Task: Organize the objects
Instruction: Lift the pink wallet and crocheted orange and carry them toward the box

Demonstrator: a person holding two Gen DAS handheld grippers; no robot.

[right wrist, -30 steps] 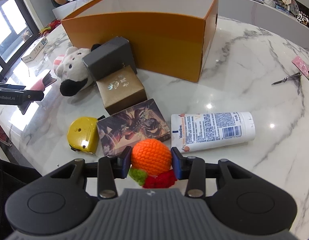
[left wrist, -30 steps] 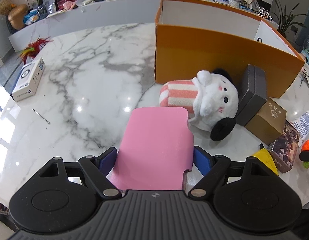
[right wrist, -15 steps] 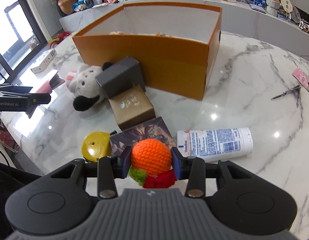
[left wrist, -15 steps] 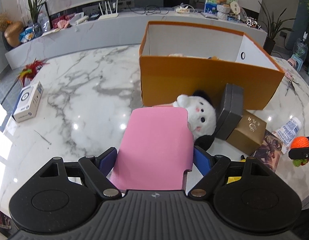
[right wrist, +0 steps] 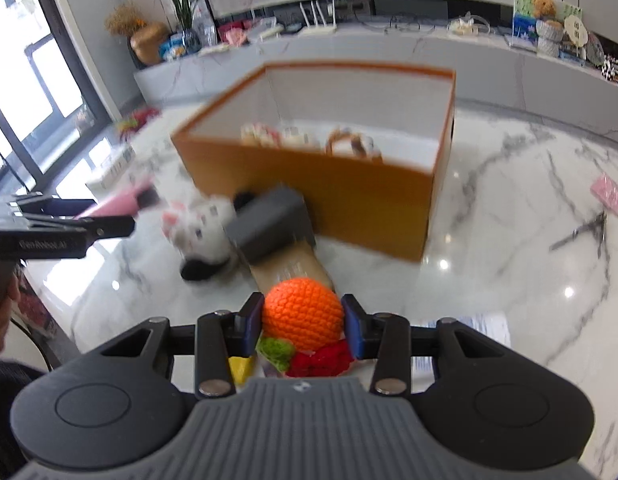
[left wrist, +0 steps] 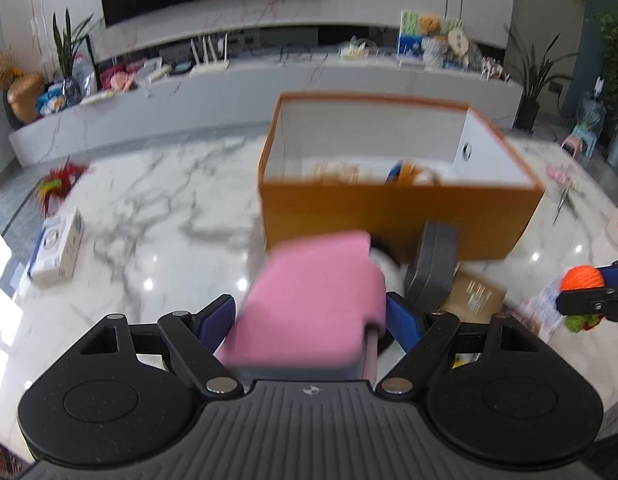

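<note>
Left wrist: L gripper (left wrist: pixel 311 312) clamps pink box (left wrist: pixel 309 300); R gripper (right wrist: pixel 303 320) clamps orange ball (right wrist: pixel 303 314).

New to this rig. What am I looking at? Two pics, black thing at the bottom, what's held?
No robot: a person carries two handheld claws, each with a fisheye camera looking forward along its fingers. The black shape at the bottom is the claw body.

Left wrist view: the left claw is closed on a pink flat object.

Right wrist view: the right claw grips an orange crocheted ball.

On the marble table ahead is an open orange box with items already inside. Against its front lie a white plush toy, a dark grey box and a brown box. Both views are motion-blurred.
</note>
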